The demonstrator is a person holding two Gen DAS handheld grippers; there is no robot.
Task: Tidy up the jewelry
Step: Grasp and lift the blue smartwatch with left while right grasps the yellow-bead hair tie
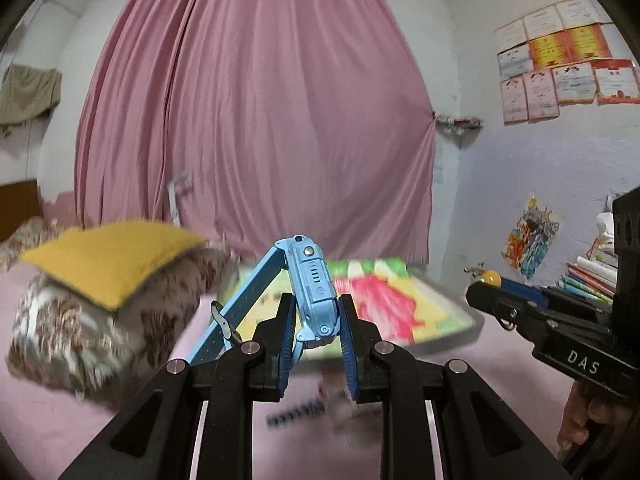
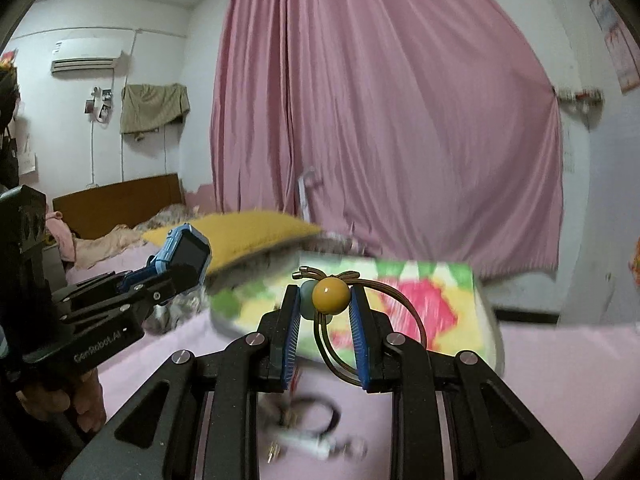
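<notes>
White letters "DAS" are printed on the black body of the right gripper (image 1: 486, 280) as the left wrist camera sees it, and "GenRobot.AI" is printed on the side of the left gripper (image 2: 176, 258) as the right wrist camera sees it.

The left gripper (image 1: 316, 312) has its blue-padded jaws nearly together, pinching the case of a light blue plastic smartwatch with a dark screen (image 1: 310, 292). The watch stands on edge between the pads, its perforated strap trailing down to the left. The right gripper (image 2: 325, 304) is likewise narrowed, pinching a brown elastic hair tie with a mustard-yellow round bead (image 2: 330, 294); the bead sits between the pad tips and the loop hangs out to the right.

Both items are held up off the pink bedsheet (image 2: 560, 380). Below the jaws, blurred small items lie on the sheet (image 2: 316, 428); what they are cannot be told. Just beyond is a flat box with a red, yellow and green pattern (image 2: 420, 300). Further left lies a mustard-yellow cushion (image 1: 108, 256) on a brown floral pillow (image 1: 80, 332). Behind hangs a pink curtain (image 1: 260, 100), with certificates (image 1: 560, 56) on the wall.
</notes>
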